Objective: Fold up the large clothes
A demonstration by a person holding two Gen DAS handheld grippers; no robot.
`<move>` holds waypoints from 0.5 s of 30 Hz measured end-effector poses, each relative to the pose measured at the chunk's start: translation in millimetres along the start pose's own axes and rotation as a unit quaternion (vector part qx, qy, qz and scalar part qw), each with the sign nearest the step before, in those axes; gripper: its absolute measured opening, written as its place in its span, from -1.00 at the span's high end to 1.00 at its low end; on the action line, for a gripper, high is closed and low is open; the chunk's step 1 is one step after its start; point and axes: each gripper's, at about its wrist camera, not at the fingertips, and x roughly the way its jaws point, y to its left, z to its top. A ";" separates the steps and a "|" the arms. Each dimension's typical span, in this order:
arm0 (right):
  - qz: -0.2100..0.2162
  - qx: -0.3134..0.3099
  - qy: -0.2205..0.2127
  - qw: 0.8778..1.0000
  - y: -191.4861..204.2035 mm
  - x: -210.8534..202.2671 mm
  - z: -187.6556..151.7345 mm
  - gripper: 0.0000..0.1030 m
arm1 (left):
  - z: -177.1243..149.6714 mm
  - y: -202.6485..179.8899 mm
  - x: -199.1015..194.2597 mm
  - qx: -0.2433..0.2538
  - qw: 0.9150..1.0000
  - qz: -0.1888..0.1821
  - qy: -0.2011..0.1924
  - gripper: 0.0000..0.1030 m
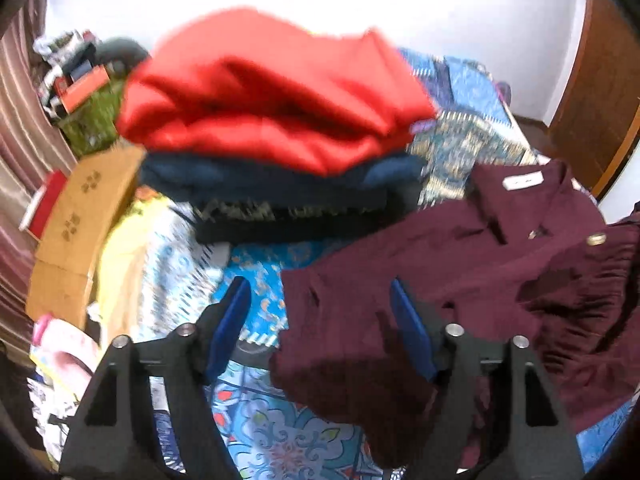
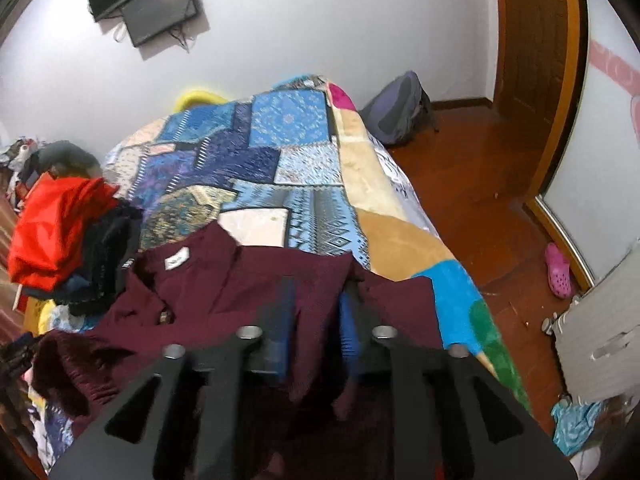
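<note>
I count several garments finished: a pile of folded clothes [image 1: 276,128] sits on the bed [image 2: 280,152], with a red piece on top, a dark blue one under it and a black one at the bottom. The piece I am working on is the maroon shirt [image 1: 460,264], which lies just beside that pile, on the side nearer the door [image 2: 532,40], collar and white neck label pointing toward the far wall. It is not folded yet as far as I can judge; the body is rumpled and one gathered sleeve bunches up at its edge.

My left gripper [image 1: 320,332] hangs over the shirt's edge on the pile side with its blue pads spread wide and nothing between them; one pad is over the bedspread, the other over maroon cloth. My right gripper [image 2: 316,324] is at the shirt's opposite part, away from the pile, with its pads drawn close together and maroon fabric bunched between them, so I read it as clamped on the shirt.

So one grip is taken and the other is still to be made. The whole fold of this shirt remains, then placing it on the pile. Loose items lie beyond the pile, too blurred for me to call clothes.
</note>
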 end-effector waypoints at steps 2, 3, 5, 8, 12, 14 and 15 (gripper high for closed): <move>-0.001 -0.006 -0.027 1.000 4.5 -18.0 -2.7 0.01 | 0.3 -2.0 -20.7 0.005 1.000 0.000 -0.021 -0.59; -0.007 -0.016 -0.051 0.999 8.3 -32.6 -5.2 -0.03 | -0.6 -3.5 -31.4 0.007 1.000 -0.003 -0.030 -0.69; -0.015 -0.035 -0.073 0.997 15.3 -48.6 -7.7 -0.05 | -3.9 -6.6 -48.8 0.011 0.999 -0.012 -0.046 -0.77; 0.003 -0.059 -0.080 0.995 25.5 -69.3 -13.8 -0.30 | -12.0 -16.2 -66.0 0.023 0.998 -0.025 -0.051 -0.89; 0.026 -0.080 -0.075 0.994 37.2 -77.3 -26.6 -0.41 | -29.9 -39.0 -73.0 0.055 0.997 -0.038 -0.043 -0.92; 0.031 -0.097 -0.062 0.993 44.8 -74.4 -34.4 -0.42 | -41.0 -52.1 -70.2 0.073 0.996 -0.044 -0.032 -0.92; 0.035 -0.105 -0.055 0.992 48.1 -71.1 -37.9 -0.42 | -46.3 -58.0 -66.0 0.080 0.995 -0.049 -0.021 -0.92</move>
